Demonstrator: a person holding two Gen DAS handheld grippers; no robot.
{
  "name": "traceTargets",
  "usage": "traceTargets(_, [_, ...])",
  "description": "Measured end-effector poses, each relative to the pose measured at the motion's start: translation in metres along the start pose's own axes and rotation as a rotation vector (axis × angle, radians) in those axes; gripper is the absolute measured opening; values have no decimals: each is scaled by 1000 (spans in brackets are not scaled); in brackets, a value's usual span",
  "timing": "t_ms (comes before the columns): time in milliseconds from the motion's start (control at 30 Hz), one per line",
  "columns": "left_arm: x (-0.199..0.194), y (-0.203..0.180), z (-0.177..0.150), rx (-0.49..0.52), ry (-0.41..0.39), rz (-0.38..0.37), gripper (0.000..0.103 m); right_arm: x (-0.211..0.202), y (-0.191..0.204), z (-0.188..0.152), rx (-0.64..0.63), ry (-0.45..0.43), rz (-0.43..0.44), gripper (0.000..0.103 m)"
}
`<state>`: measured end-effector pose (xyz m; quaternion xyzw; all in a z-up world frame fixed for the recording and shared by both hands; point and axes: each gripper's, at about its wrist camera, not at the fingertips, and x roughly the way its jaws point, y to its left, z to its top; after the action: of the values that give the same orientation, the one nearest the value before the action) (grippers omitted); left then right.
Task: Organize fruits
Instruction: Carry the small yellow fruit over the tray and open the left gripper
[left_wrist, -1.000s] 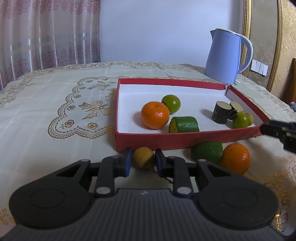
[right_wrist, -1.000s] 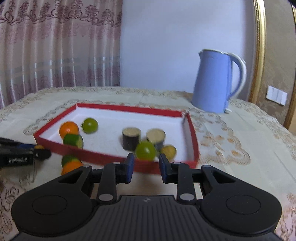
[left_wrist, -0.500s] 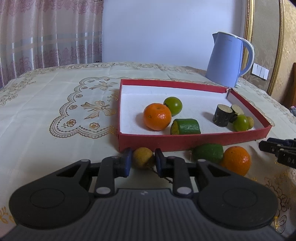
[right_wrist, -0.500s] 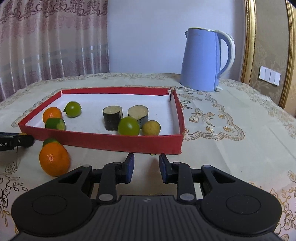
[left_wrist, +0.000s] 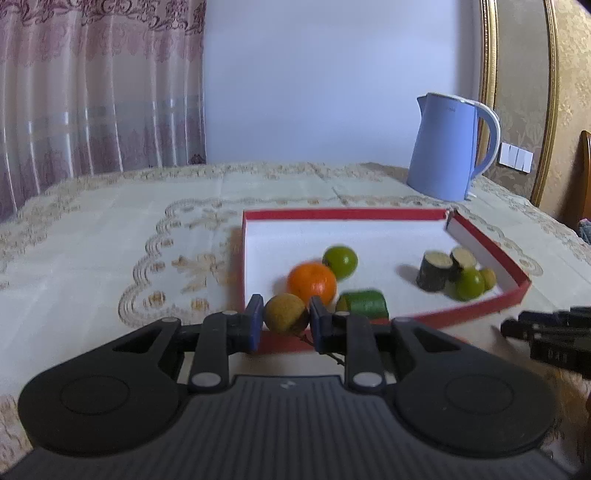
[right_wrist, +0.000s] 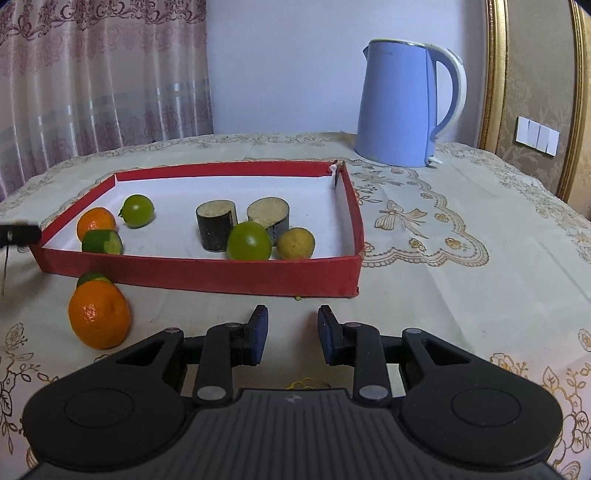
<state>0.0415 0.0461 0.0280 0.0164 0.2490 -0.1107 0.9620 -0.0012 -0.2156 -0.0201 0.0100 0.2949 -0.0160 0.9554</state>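
Before a pink curtain (right_wrist: 99, 85), we see a table (right_wrist: 461, 266) with an embroidered cloth carrying a red tray (right_wrist: 207, 275). Our left gripper (left_wrist: 286, 319) has its jaws clamped on a brownish-yellow fruit (left_wrist: 285, 313), hiding the tray's near wall behind it. Our right gripper (right_wrist: 290, 326) is empty, jaws nearly closed. An orange (right_wrist: 99, 314) outside the tray half hides a green piece (right_wrist: 90, 277); the left view is blurred.
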Motion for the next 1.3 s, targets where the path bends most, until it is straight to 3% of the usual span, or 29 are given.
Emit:
traceTargets(400, [65, -20, 55, 54, 6, 54, 24, 0, 5, 0, -28, 2, -12, 30])
traceTargets(800, [130, -15, 48, 61, 117, 96, 26, 0, 4, 0, -24, 3, -11, 31])
traceTargets(833, [132, -15, 46, 62, 125, 102, 34, 0, 4, 0, -24, 3, -11, 31])
traceTargets(867, [134, -15, 44, 64, 127, 98, 50, 0, 4, 0, -24, 3, -11, 31])
traceTargets(933, [132, -15, 41, 64, 111, 85, 65, 0, 4, 0, -24, 3, -11, 31])
traceTargets(1100, [116, -16, 44, 56, 78, 72, 72, 0, 4, 0, -24, 3, -13, 32])
traceTargets(1167, [105, -17, 48, 65, 35, 85, 85, 0, 4, 0, -21, 4, -23, 36])
traceTargets(1300, [74, -20, 51, 93, -45, 93, 86, 1, 1, 0, -8, 7, -23, 38])
